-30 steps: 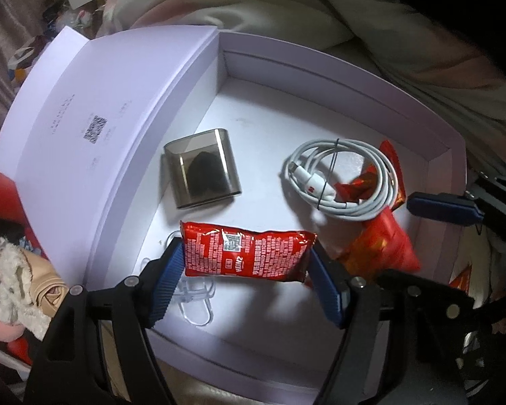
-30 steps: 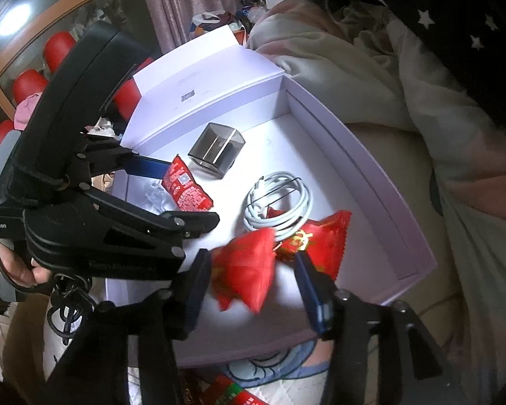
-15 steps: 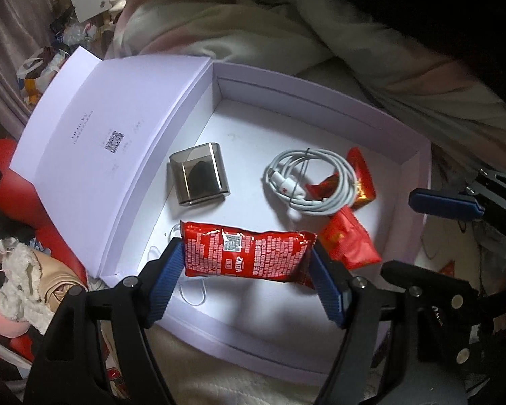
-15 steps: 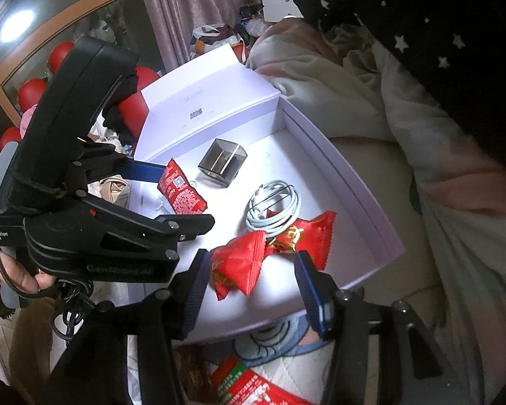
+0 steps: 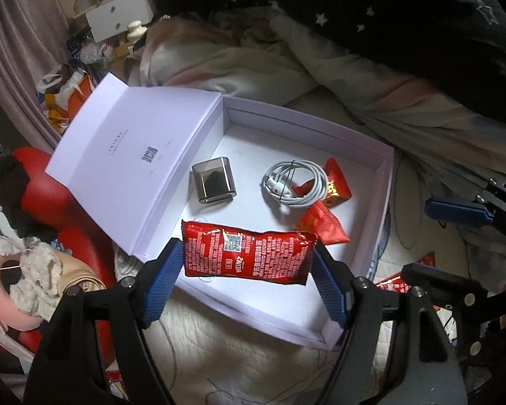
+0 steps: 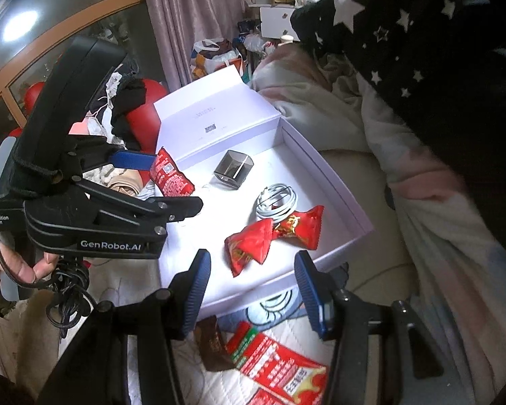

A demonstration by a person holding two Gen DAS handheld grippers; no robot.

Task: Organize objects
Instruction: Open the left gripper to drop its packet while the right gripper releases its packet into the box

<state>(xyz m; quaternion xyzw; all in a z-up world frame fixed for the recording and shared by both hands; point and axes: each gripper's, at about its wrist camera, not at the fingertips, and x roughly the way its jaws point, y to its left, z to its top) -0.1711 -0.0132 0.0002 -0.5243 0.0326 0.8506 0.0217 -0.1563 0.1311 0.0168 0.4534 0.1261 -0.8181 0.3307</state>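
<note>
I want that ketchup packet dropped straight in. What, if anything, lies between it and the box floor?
Nothing visible does. The left gripper holds the ketchup packet above bare floor at the near end of the white box.

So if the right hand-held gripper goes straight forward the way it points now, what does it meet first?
Probably the near red snack packet lying in the white box; it sits between the open fingers of the right hand-held gripper. Depth is unclear, so the box's near wall might come first.

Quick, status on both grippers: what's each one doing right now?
Left gripper: shut on the red Heinz ketchup packet, above the white box.
Right gripper: open, holding nothing.
</note>
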